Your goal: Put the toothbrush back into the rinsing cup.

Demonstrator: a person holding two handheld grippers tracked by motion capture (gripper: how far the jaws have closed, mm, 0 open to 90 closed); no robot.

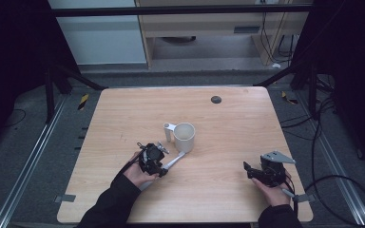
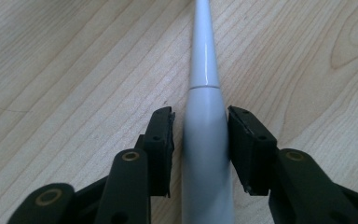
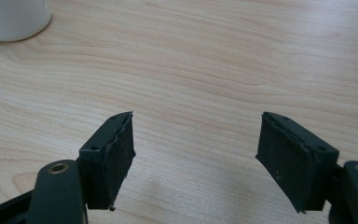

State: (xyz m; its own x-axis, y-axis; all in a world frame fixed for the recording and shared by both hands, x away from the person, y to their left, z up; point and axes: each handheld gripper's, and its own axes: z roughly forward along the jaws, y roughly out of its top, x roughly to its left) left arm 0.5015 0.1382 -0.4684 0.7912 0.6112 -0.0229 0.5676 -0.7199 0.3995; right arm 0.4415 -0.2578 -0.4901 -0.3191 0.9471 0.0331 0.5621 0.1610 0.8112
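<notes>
While the wooden tabletop (image 1: 228,142) carries little else, a white mug (image 1: 184,137) stands upright near its middle, handle turned toward the far left; its inside looks empty as far as the high view lets me see. A small dark disc (image 1: 216,99) lies well apart from it, near the far edge. Just beside the mug's base a long white handle-like tool (image 2: 205,140) lies flat on the wood, running back toward the person's left hand; what sort of head it has I cannot tell. The left gripper (image 2: 200,135) straddles the thick end of this tool, its jaws drawn close on either side with thin slivers of gap visible, so the pads do not seem to press yet. The right gripper (image 3: 196,144) rests low over bare wood at the near right, jaws spread wide and holding nothing. By my judgement the pickup is only beginning: the tool is bracketed but not lifted, and clamping, raising and any placing into the mug remain.
</notes>
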